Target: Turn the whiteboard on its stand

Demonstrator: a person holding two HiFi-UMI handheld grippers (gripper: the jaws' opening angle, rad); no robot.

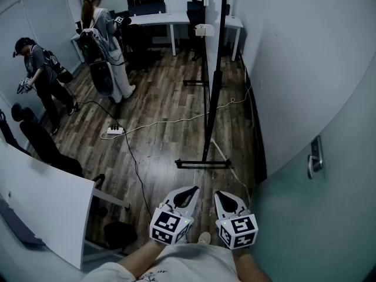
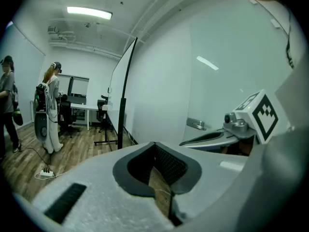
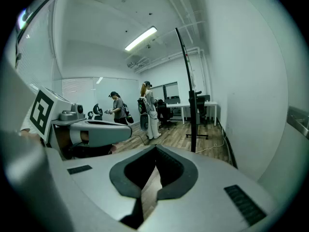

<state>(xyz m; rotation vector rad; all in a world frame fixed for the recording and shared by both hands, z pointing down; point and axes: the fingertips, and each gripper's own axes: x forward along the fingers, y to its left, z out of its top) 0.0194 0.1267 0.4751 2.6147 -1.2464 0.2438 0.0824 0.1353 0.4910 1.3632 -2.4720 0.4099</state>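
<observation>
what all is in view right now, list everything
whiteboard: one, white with black frame, seen edge-on, mid floor near the right wall
stand: one, black, under the whiteboard
people: two, grey tops, far left
power strip: one, white, on the floor left of the stand, cables running from it
desks: two, white, far end
office chairs: several, black, by the desks and lower left
door handle: one, metal, right side
floor: dark wood planks
left gripper: one, white with marker cube, bottom centre, fingers shut, empty
right gripper: one, same look, beside it, fingers shut, empty
</observation>
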